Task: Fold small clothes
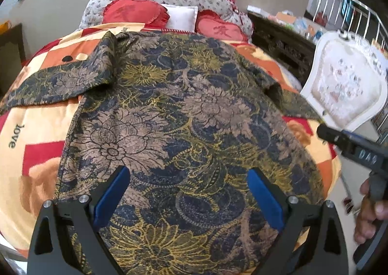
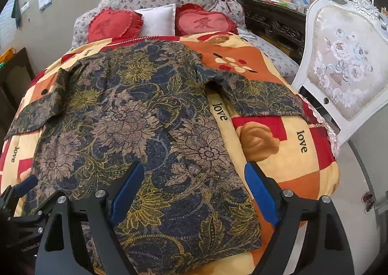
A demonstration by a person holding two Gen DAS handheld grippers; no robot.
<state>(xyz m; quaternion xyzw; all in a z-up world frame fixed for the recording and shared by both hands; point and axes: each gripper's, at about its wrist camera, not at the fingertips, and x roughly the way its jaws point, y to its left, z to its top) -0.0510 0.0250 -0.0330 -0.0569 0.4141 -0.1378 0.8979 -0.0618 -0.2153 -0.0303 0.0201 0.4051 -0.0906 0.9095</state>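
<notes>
Lying spread flat across the quilt (image 2: 303, 173), the shirt (image 2: 135, 117) is filling the middle of both views, its hem toward the bottom of the frame and its collar toward the pillows (image 2: 157, 21) at the top. Both sleeves are reaching outward, one to the left edge and one to the right (image 2: 264, 100), which is probably why it is laid this way: a flat, open garment is giving a clean start for folding the sides inward.

Hovering over the hem, the left tool (image 1: 188, 196) is sitting wide open, its blue pads (image 1: 114, 198) apart and gripping nothing (cloth is showing plainly between them). The right tool (image 2: 194, 193) is likewise gaping wide and empty, poised over the shirt's lower right edge (image 2: 242, 202), where fabric is meeting quilt. In the left view it is appearing at the right edge of the frame, a hand (image 1: 371, 212) wrapping its handle.

No fold is looking begun yet; both tools seem to be lining up for a first pinch at the hem.
</notes>
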